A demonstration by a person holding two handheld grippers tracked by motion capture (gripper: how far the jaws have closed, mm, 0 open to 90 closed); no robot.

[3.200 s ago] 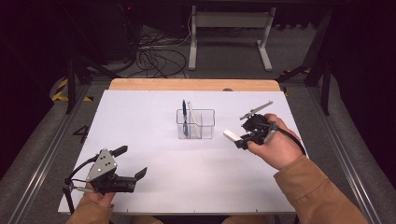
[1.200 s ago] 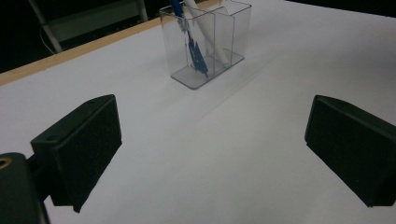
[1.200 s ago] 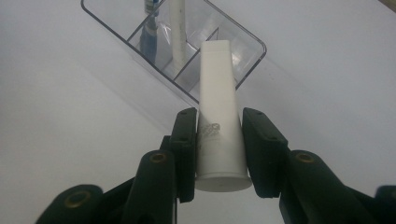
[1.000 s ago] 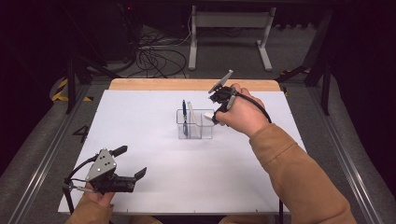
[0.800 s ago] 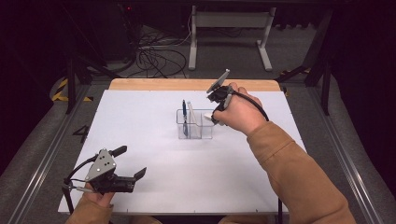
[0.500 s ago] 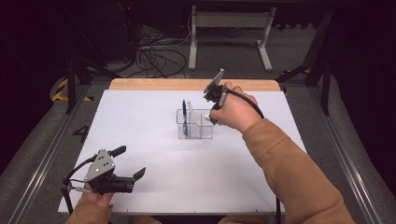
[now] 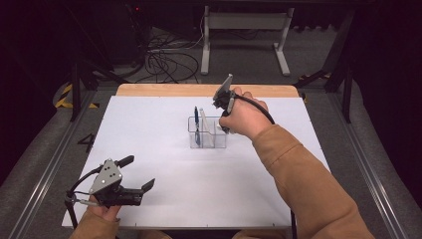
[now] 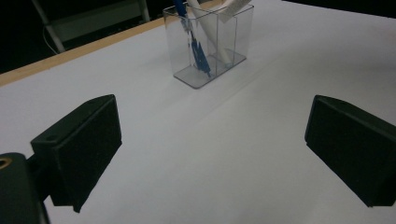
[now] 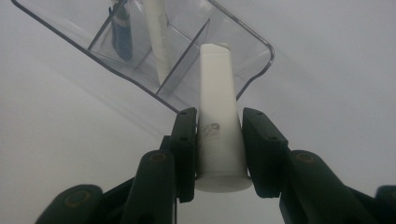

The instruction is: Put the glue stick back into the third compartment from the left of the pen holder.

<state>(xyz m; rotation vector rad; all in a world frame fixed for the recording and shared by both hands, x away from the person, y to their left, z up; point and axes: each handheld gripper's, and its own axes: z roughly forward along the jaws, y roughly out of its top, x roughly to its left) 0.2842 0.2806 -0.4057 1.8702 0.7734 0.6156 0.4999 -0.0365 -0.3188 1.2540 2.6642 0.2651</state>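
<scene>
A clear two-compartment box (image 7: 206, 134) stands mid-table. Its left compartment holds a blue pen (image 7: 196, 122) and a white pen (image 7: 202, 119). My right gripper (image 7: 222, 117) hangs right over the box, pointing down, shut on a white tube (image 9: 219, 135). In the right gripper view the tube's narrow end reaches over the rim of the box's (image 9: 187, 51) right compartment. My left gripper (image 7: 134, 188) rests near the table's front left corner, open and with nothing between its jaws. In the left gripper view the box (image 8: 210, 46) stands ahead, with the tube's end (image 8: 236, 7) at its top.
A white sheet (image 7: 164, 164) covers the table, with a wooden edge (image 7: 199, 89) at the far side. Cables (image 7: 169, 64) and a metal stand (image 7: 244, 35) lie on the floor beyond.
My right hand has carried the tube from the right of the box to above it, then edged left and slightly down over the right compartment. The left gripper has stayed put.
</scene>
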